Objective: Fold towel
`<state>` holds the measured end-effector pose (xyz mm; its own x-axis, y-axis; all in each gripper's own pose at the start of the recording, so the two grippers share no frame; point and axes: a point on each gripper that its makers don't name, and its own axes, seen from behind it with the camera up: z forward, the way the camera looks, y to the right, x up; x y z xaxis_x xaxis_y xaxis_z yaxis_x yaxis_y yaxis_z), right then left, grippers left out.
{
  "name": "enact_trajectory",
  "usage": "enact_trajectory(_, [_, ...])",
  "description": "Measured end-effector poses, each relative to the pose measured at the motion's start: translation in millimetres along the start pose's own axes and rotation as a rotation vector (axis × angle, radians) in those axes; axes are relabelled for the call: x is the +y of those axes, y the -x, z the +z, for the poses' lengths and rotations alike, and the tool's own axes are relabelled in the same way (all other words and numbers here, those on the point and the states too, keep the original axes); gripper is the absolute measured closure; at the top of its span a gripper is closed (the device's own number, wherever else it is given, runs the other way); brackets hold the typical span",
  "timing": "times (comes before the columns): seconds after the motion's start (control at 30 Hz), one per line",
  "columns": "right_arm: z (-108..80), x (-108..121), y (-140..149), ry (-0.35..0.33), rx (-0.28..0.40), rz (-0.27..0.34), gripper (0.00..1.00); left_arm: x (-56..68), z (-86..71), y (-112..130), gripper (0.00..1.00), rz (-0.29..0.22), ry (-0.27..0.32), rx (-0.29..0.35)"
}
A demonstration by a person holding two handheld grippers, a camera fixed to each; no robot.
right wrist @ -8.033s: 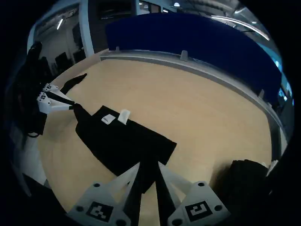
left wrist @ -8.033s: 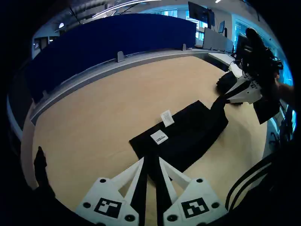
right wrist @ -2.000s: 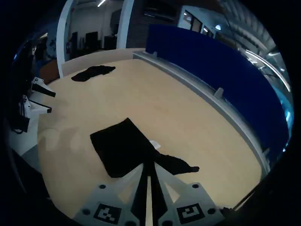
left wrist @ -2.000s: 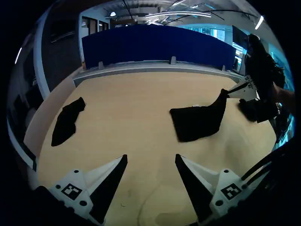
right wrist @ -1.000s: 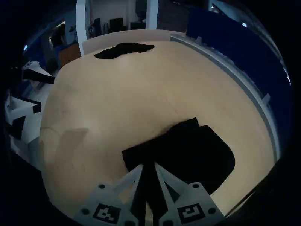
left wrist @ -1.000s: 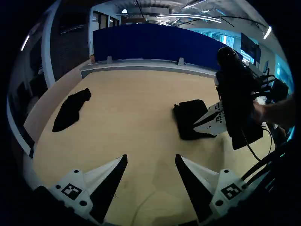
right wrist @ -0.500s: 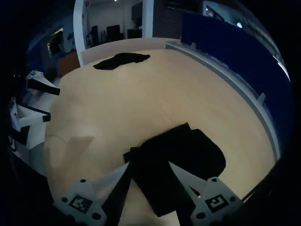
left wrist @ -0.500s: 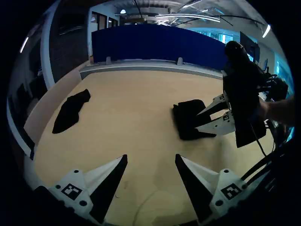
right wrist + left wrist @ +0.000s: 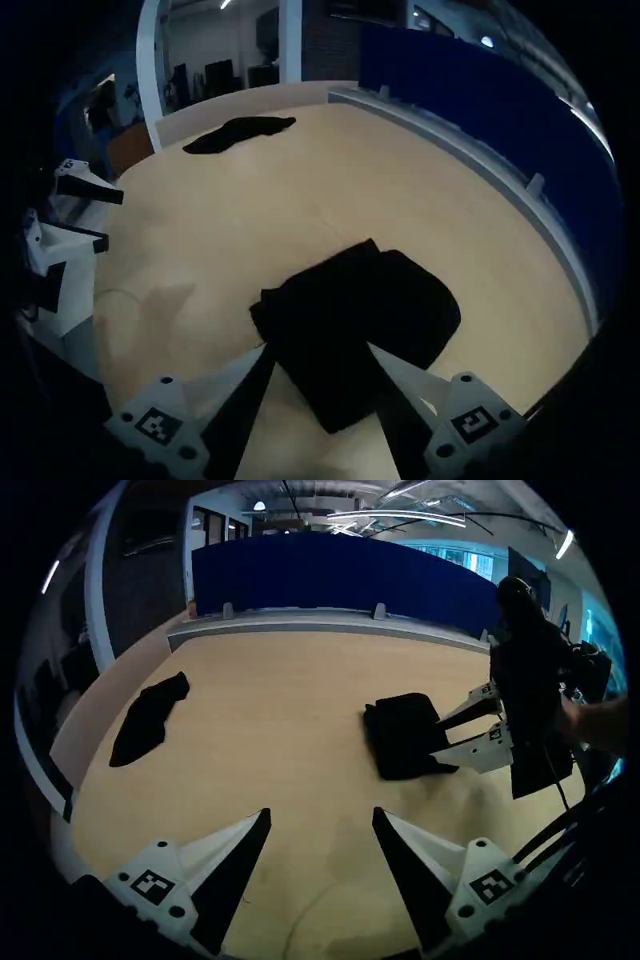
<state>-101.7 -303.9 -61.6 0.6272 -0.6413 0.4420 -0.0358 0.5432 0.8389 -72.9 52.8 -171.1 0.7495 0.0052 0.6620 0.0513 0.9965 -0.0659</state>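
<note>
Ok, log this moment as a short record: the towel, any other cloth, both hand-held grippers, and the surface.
surface: light wooden table, with a blue partition along its far edge
towel: black, folded into a compact bundle, lying flat on the table
other cloth: black, crumpled, lying well apart from the towel near a table edge
left hand-held gripper: open, holding nothing, over bare table
right hand-held gripper: open, fingers spread at the towel's near edge, not gripping
</note>
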Motion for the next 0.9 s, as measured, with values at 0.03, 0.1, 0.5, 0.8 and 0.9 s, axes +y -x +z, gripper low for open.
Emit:
enact_trajectory(0.03, [-1.9, 1, 4, 0.004, -0.005, 0.006, 0.23, 0.4, 0.2, 0, 0.06, 0.000, 0.001, 0.000])
enact_trajectory(0.1, [-5.9, 3, 13, 0.014, -0.014, 0.019, 0.23, 1.1, 0.7, -1, 0.06, 0.001, 0.003, 0.001])
enact_trajectory(0.5, [-21.1, 18, 55, 0.064, -0.053, 0.108, 0.11, 8.1, 5.4, -5, 0.06, 0.014, 0.017, 0.000])
enact_trajectory(0.8, [-18.3, 17, 65, 0.065, -0.071, 0.119, 0.13, 12.5, 8.1, -5, 0.06, 0.019, 0.024, -0.002])
enact_trajectory(0.9, [-17.8, 15, 71, 0.062, -0.085, 0.109, 0.18, 12.5, 8.7, -4, 0.06, 0.019, 0.023, -0.002])
